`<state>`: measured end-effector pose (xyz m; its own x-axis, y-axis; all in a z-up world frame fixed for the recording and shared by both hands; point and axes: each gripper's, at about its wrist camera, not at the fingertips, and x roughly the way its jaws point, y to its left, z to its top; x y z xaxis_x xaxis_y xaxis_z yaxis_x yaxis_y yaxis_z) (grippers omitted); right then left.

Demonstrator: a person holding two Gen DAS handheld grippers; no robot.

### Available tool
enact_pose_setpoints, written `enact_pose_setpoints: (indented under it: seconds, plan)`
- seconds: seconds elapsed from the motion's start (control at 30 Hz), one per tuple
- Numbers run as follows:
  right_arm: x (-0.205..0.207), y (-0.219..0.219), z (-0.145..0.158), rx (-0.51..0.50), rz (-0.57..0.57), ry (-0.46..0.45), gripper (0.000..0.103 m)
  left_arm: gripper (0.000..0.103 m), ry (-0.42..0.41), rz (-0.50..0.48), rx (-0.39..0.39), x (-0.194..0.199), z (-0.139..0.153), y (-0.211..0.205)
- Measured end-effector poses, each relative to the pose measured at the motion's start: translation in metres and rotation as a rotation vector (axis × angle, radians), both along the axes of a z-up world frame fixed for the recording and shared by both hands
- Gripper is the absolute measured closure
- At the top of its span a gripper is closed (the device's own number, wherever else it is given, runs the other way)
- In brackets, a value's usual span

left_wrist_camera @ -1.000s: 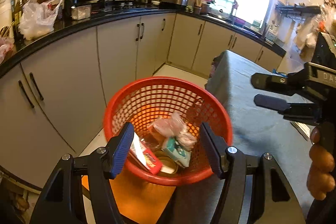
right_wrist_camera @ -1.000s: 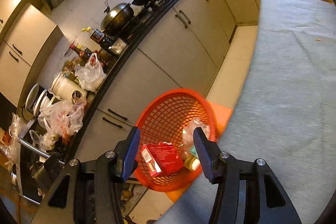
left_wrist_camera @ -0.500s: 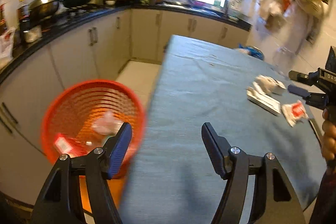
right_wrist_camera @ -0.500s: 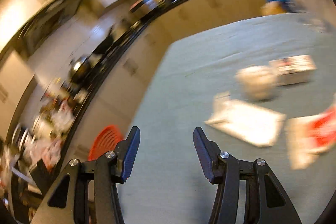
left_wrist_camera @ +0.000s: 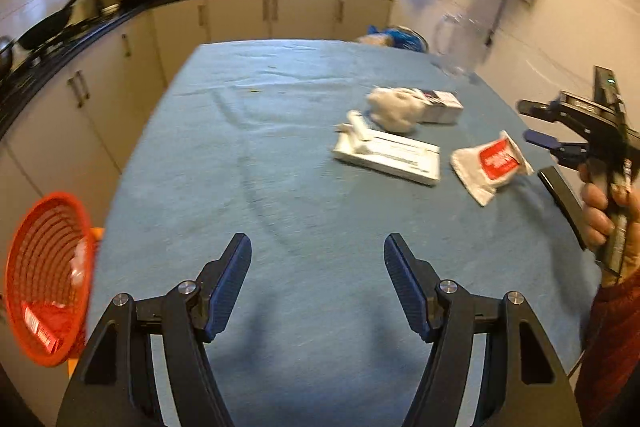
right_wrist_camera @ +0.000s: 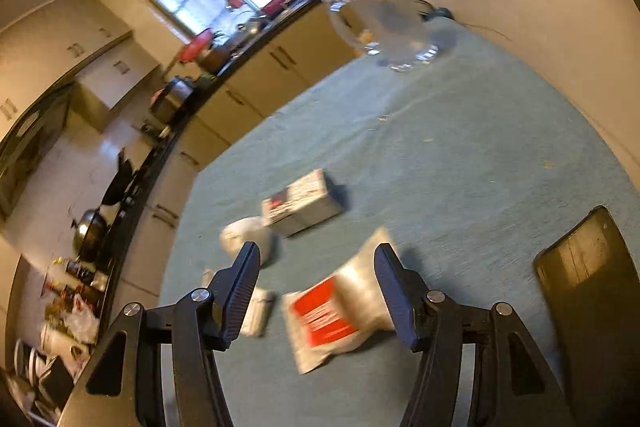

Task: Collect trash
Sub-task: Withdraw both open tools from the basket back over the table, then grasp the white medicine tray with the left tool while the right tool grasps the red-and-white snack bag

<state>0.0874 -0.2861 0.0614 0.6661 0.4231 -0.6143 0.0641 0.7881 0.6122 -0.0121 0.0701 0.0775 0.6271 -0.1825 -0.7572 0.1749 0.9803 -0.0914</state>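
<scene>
Hand-held gripper [right_wrist_camera: 316, 291] above red-labelled packet [right_wrist_camera: 340, 315]

Motion blurs the red-labelled packet [right_wrist_camera: 340, 315]; the black board [right_wrist_camera: 592, 291] is cut off.

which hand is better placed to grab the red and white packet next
Right. The right tongs are open, have just been opening, and frame the red and white packet lying on the table. The left tongs are open too but face bare cloth, with the packet well off to their right.

Matt teal cloth covers the table [left_wrist_camera: 304, 187]; the basket [left_wrist_camera: 44, 279] is glossy orange plastic mesh.
</scene>
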Motion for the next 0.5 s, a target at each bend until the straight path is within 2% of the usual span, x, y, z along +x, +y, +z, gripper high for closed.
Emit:
enact_pose_setpoints:
  seconds: [0.2,0.5]
  plan:
    - [0.011,-0.010,-0.028,0.068,0.014,0.049,0.038,0.034,0.038,-0.077,-0.027,0.037,-0.002,-0.036]
    - [0.009,-0.016,-0.037,0.124,0.035,0.039,0.038,0.035,0.094,-0.035,-0.019,0.122,-0.016,-0.053]
